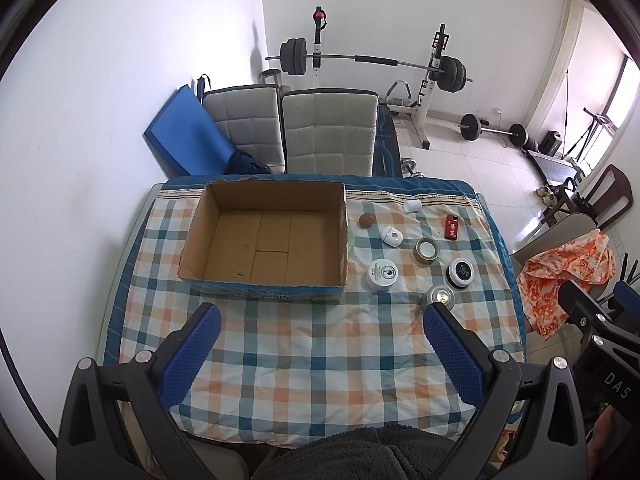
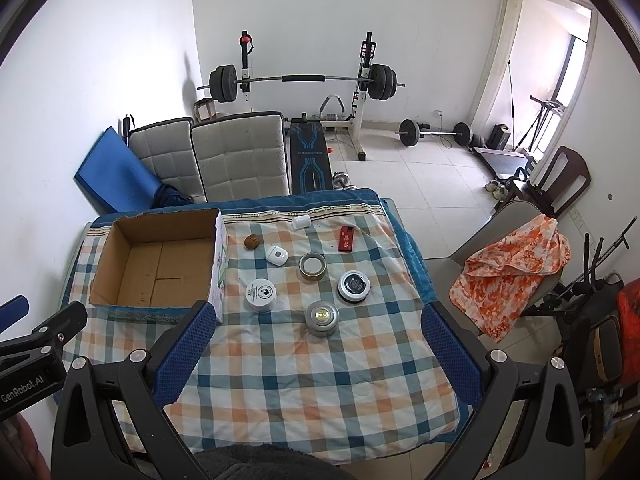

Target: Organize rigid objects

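Right wrist view: the right tool [image 2: 316, 336] is held wide apart above the near part of the tabletop [image 2: 320, 400], and nothing is gripped between its blue pads [image 2: 448, 344]. It is aimed at the group of small things, probably so that one of them can be taken first. Nearest to it the silver tin [image 2: 322, 317] is seen, in line with the gap of the jaws. A little further the white jar [image 2: 261, 294] and the black-lidded jar [image 2: 353, 286] are set, apart from each other. Behind them the tape roll [image 2: 312, 267], the white case [image 2: 276, 255], the brown ball [image 2: 252, 241], the red lighter [image 2: 346, 238] and the white cap [image 2: 301, 222] are laid out, none touching another.

In the left wrist view the left tool [image 1: 320, 340] is also held wide and empty, low over the cloth and just before the box [image 1: 262, 284]. It seems to be kept there in readiness, while the small things lie on the right tool's side.

The box is the only container. It stands open at the left of the things, its flaps removed, and nothing is seen inside it; only the bare cardboard bottom is shown. No thing is yet put in, so the task is judged to be at its start.
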A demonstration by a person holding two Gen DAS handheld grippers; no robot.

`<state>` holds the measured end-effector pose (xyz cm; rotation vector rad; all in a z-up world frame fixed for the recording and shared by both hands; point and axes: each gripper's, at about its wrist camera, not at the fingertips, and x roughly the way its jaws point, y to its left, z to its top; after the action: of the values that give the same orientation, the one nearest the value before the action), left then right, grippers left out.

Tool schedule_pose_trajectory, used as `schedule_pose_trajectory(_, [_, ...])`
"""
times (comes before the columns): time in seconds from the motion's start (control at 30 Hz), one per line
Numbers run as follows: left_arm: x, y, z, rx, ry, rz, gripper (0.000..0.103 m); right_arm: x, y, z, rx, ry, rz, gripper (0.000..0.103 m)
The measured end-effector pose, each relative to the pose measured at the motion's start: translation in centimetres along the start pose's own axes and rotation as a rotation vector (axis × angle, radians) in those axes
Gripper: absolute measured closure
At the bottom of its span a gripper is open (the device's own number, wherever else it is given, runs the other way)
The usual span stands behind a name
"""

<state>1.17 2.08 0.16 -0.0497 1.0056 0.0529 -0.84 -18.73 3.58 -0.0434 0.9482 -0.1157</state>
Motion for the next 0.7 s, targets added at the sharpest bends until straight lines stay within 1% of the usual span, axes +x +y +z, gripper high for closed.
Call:
schedule_pose_trajectory(0.27, [0.5,0.1,-0.3,0.005,0.012,-0.002,0.0,0.5,-0.1,-0.1,0.011,0.012,0.001,0.0])
schedule_pose_trajectory(0.33, [1.4,-0.1,-0.3,0.008,0.018,-0.005,0.0,1.4,-0.4,0.1,0.019,0.03,-0.001,0.0])
schedule_pose_trajectory(0.4, [3.2,-0.8,0.0,0.014,0.051,-0.006,0.0,3.1,-1.0,0.3,0.041,0.06,-0.001,0.0])
schedule_pose_trajectory(0.43, [4.3,-1.2,0.2,0.019,0.063,-0.015,0.0,4.3,-1.3,0.5,0.047,0.083,-0.003,0.0])
schedule_pose_trajectory(0.5, [6.9,-2.4,0.9,0.043,0.106,0.001,0.0,7.4,-2.0,0.4,0.059,0.141,-0.003,0.0])
schedule_pose_trajectory(0.53, [8.4,-2.9,1.1,0.054,0.123,-0.004,0.0,9.1,-2.3,0.4,0.063,0.177,-0.007,0.0])
schedule_pose_trajectory(0.6, [11.9,-3.9,1.4,0.069,0.176,0.014,0.0,12.9,-3.0,0.3,0.077,0.25,-0.001,0.0])
schedule_pose_trajectory(0.7, [17.6,-5.4,2.0,0.067,0.271,-0.002,0.0,19.0,-3.7,-0.3,0.091,0.336,-0.001,0.0])
